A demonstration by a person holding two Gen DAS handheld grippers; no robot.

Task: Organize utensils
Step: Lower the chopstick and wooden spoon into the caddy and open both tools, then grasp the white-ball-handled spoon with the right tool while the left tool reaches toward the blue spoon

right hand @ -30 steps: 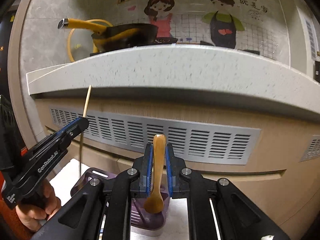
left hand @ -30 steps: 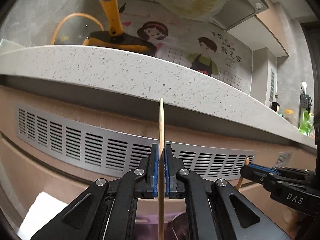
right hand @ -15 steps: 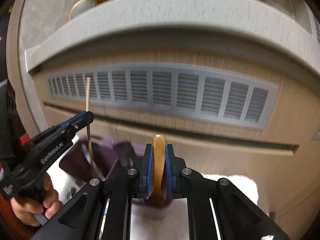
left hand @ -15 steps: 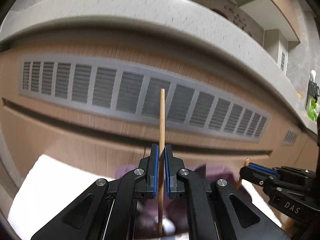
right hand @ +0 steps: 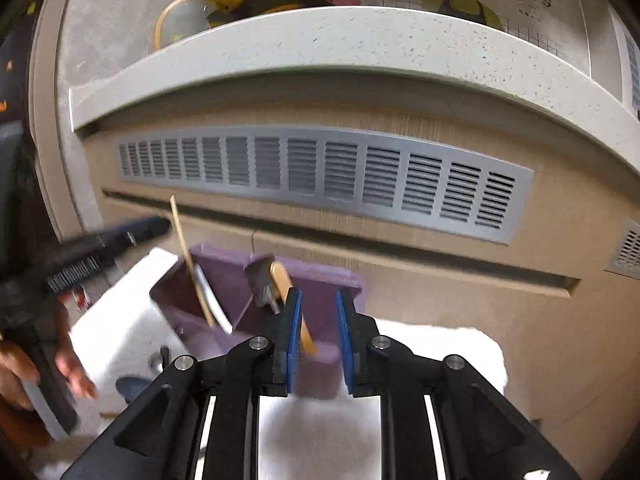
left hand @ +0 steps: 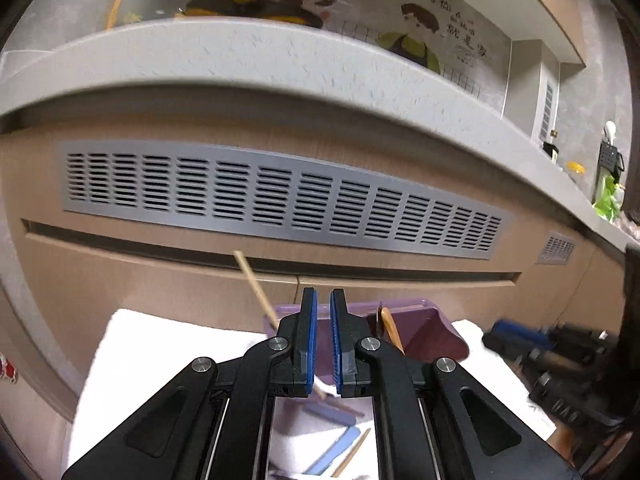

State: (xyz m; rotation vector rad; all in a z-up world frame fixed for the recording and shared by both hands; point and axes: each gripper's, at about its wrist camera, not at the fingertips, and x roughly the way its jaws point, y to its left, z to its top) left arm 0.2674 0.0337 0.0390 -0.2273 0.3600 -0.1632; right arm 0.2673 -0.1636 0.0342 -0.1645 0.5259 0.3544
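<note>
A purple utensil holder stands on a white towel. A wooden chopstick leans in its left compartment beside a metal utensil. A wooden spoon leans in its right compartment next to a dark utensil. My right gripper is open and empty just in front of the holder. In the left wrist view my left gripper is open a little and empty, with the chopstick, holder and spoon behind it.
Blue utensils and another chopstick lie on the towel under my left gripper. A cabinet front with a grey vent rises right behind the holder. A speckled counter edge overhangs it.
Both grippers have opened. The chopstick left my left gripper and leans in the holder. The wooden spoon left my right gripper and stands in the holder. Both grippers have pulled back slightly.
</note>
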